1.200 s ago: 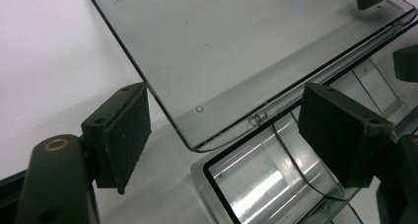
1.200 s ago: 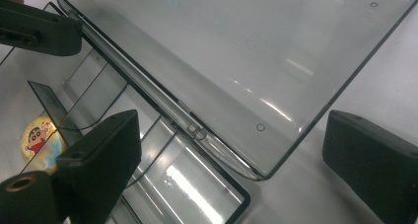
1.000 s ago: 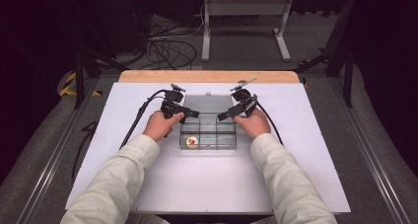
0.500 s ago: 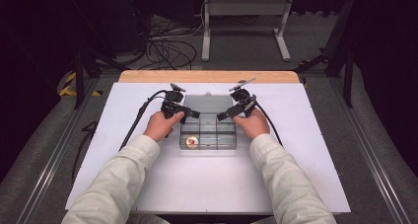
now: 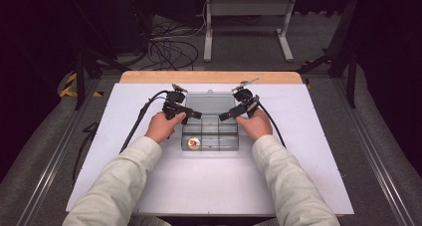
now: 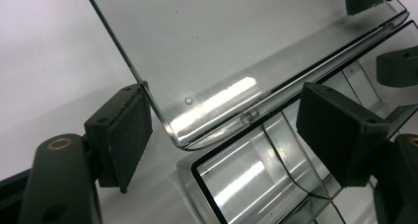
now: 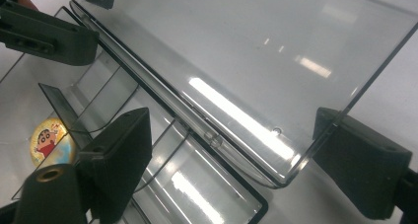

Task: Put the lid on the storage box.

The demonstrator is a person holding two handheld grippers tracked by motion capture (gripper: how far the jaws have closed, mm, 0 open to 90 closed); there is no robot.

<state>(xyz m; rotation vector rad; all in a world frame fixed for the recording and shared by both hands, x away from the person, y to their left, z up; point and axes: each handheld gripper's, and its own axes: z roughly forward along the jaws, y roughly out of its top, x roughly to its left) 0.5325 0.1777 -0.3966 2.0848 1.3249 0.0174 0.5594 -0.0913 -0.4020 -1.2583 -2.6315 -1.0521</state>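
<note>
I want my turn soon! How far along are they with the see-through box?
Done: the round cartoon badge lies in a compartment of the clear plastic divider box. In hand: its clear lid stands open, and the left gripper and right gripper straddle its two corners, with their fingers just closing but not yet pinching. Left, probably: swinging the lid shut.
</note>
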